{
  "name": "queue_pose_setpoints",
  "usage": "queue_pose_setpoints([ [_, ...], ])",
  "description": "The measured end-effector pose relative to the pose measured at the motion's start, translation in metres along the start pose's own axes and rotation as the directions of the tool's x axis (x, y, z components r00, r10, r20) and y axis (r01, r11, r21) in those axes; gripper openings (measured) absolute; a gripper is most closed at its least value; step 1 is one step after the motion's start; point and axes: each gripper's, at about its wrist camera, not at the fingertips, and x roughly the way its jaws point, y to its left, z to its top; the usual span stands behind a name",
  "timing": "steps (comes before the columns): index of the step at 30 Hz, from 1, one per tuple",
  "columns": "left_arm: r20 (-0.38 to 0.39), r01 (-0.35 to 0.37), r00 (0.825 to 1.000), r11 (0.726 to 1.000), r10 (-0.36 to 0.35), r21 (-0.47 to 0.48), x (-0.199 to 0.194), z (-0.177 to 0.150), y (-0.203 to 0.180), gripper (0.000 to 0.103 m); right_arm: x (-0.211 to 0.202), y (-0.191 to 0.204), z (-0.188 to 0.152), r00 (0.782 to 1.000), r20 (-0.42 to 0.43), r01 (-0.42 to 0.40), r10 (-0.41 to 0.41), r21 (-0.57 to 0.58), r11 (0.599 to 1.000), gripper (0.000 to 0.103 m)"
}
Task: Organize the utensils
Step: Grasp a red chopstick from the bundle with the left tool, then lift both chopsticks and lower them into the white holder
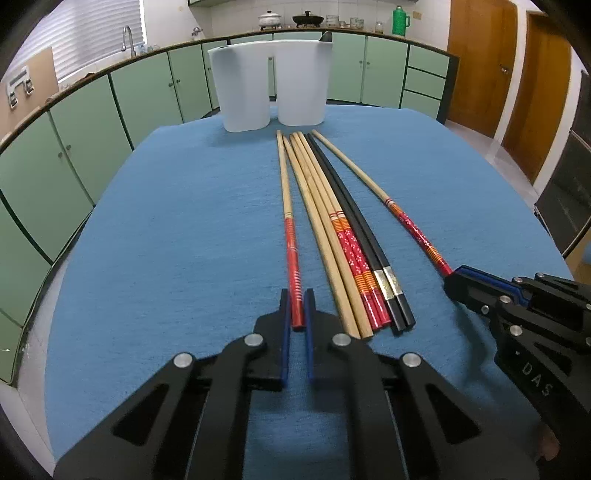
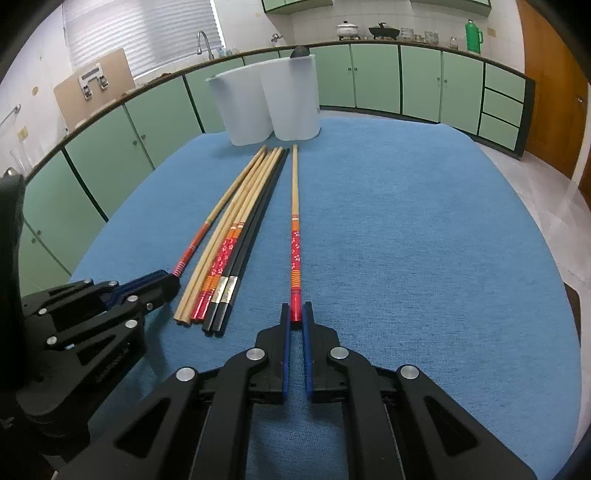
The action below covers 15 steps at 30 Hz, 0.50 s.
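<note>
Left gripper (image 1: 297,295) clamped on red end of leftmost chopstick (image 1: 285,184), lying on blue cloth (image 1: 166,240). Right gripper (image 2: 295,310) clamped on red end of rightmost chopstick (image 2: 294,184), set apart from bundle (image 2: 236,236) of six between them. White holder (image 1: 271,85) stands just beyond tips.

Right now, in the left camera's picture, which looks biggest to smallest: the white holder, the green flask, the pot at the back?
1. White holder, though nearness inflates it.
2. Green flask and pot: look too alike to rank.
</note>
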Motion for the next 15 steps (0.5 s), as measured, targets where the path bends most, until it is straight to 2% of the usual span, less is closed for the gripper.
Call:
queue_pose_setpoints([
  [4, 0.027, 0.009, 1.0, 0.999, -0.008, -0.032, -0.009, 0.0, 0.007, 0.005, -0.009, 0.0, 0.0, 1.0, 0.018, 0.014, -0.014, -0.02, 1.0, 0.006],
  [8, 0.087, -0.006, 0.996, 1.0, 0.008, -0.022, -0.033, 0.006, 0.01, 0.005, -0.028, -0.003, 0.008, 0.999, 0.047, 0.01, -0.009, -0.02, 1.0, 0.006],
  [15, 0.235, -0.021, 0.972, 1.0, 0.025, -0.021, -0.089, 0.034, 0.019, 0.005, -0.07, -0.008, 0.036, 0.99, 0.138, 0.01, -0.005, -0.034, 0.999, 0.006],
])
